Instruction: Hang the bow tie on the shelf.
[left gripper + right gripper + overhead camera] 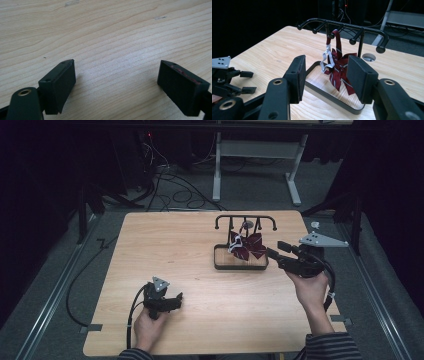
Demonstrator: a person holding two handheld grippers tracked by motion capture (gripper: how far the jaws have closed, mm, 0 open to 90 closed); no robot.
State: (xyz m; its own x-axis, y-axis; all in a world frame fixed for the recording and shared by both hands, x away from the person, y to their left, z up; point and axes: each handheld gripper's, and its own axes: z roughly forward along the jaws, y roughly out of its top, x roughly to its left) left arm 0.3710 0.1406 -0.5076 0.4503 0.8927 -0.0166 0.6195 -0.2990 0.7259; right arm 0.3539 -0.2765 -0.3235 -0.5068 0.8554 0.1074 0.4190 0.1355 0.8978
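Observation:
A dark red striped bow tie [250, 246] [340, 72] with a white strap [326, 60] hangs from a hook of a black rack [245, 218] [352, 26]. The rack stands on a black-rimmed tray base [240, 267] [332, 97] right of the table's middle. My right gripper [276, 249] [325, 60] is open just right of the rack and points at the bow tie, which hangs beyond its jaws, apart from them. At the front left my left gripper [176, 301] [117, 63] [249, 82] rests open over bare wood with nothing between its jaws.
The wooden table [165, 250] has a small round hole [315, 225] [369, 57] near its back right corner. Cables [175, 195] and a white desk frame [260, 150] stand on the floor behind it. The other hooks of the rack carry nothing.

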